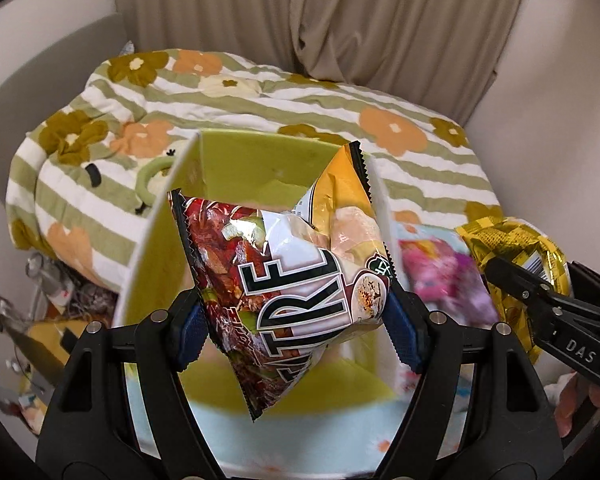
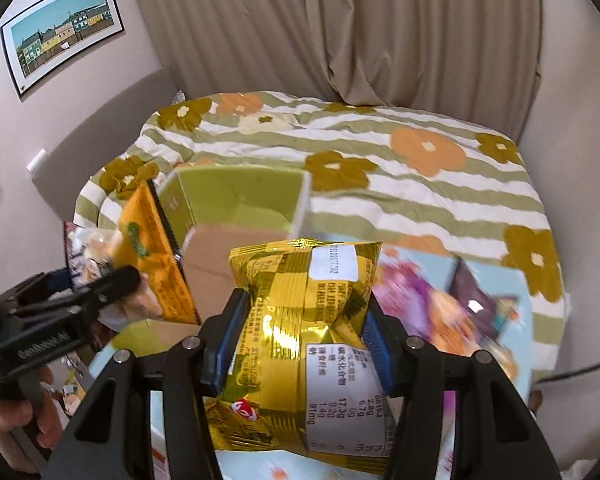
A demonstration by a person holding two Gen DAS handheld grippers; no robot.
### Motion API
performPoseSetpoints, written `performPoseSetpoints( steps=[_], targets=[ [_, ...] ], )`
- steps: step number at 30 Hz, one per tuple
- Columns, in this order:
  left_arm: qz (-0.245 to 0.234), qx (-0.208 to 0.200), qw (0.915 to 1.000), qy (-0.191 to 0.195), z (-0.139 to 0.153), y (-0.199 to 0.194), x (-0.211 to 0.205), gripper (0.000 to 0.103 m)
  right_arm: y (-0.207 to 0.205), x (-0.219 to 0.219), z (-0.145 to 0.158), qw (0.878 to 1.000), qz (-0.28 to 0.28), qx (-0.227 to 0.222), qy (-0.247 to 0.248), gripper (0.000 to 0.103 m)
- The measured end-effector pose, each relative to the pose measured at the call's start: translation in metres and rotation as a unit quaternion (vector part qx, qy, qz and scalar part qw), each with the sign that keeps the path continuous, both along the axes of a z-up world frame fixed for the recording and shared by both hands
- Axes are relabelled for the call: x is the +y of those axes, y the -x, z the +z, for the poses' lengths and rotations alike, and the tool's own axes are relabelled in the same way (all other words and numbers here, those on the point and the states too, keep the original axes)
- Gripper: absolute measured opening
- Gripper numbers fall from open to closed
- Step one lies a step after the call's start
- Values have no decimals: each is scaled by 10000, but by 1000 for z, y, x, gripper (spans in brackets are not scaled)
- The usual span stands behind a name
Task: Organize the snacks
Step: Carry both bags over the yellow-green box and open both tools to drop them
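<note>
My left gripper point(image 1: 296, 320) is shut on a red, white and yellow snack bag point(image 1: 292, 264) and holds it over the open green box point(image 1: 236, 160). My right gripper point(image 2: 300, 340) is shut on a gold foil snack bag point(image 2: 300, 320) and holds it in the air just right of the box point(image 2: 240, 196). The gold bag point(image 1: 512, 248) and the right gripper show at the right of the left wrist view. The left gripper's bag point(image 2: 156, 256) shows at the left of the right wrist view. A pink and purple packet point(image 1: 444, 280) lies blurred on the light blue cloth right of the box.
A striped flowered quilt point(image 2: 380, 184) covers the bed behind the box. Beige curtains point(image 2: 340, 32) hang at the back. A framed picture point(image 2: 60, 28) hangs on the left wall. More packets point(image 2: 476, 300) lie on the light blue cloth point(image 2: 512, 280) at the right. Clutter point(image 1: 60, 292) lies at the lower left.
</note>
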State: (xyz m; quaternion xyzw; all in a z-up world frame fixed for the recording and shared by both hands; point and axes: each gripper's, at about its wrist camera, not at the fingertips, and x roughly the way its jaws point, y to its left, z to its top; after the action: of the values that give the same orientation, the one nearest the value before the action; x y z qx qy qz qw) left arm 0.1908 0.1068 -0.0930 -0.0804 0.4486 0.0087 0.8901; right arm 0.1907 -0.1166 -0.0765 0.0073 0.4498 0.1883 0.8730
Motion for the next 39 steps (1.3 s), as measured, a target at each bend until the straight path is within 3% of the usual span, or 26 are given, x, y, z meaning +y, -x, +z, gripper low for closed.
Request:
performPoseSetpoints(
  steps=[7,11,14,15,24,33,39],
  targets=[
    [-339,383,9987,-14,-33,-89,57,72,-61,69,-20,9995,-223,226,42,51],
    [-580,663,9961,-26,-60,-128,69,73,-84,84,-34,9981,-446,409,125,51],
    [-665,790,9946,-85,-75,-145,72,91,-95,88,-45,9970,-529,544,136,51],
    [-661,804,9945,-83,-79,-150,73,102,-98,89,-47,9968,-536,569,155,51],
    [-661,728,9951,-95,-79,-140,91,102,-112,99,-64,9969,-294,693,245,51],
    [-334,601,9968,-409,-62,-114,107,102,-127,123,-67,9983,96,507,253,51],
    [-201,622,9971,-401,-62,-112,110,102,-138,133,-76,9981,107,372,472,55]
  ],
)
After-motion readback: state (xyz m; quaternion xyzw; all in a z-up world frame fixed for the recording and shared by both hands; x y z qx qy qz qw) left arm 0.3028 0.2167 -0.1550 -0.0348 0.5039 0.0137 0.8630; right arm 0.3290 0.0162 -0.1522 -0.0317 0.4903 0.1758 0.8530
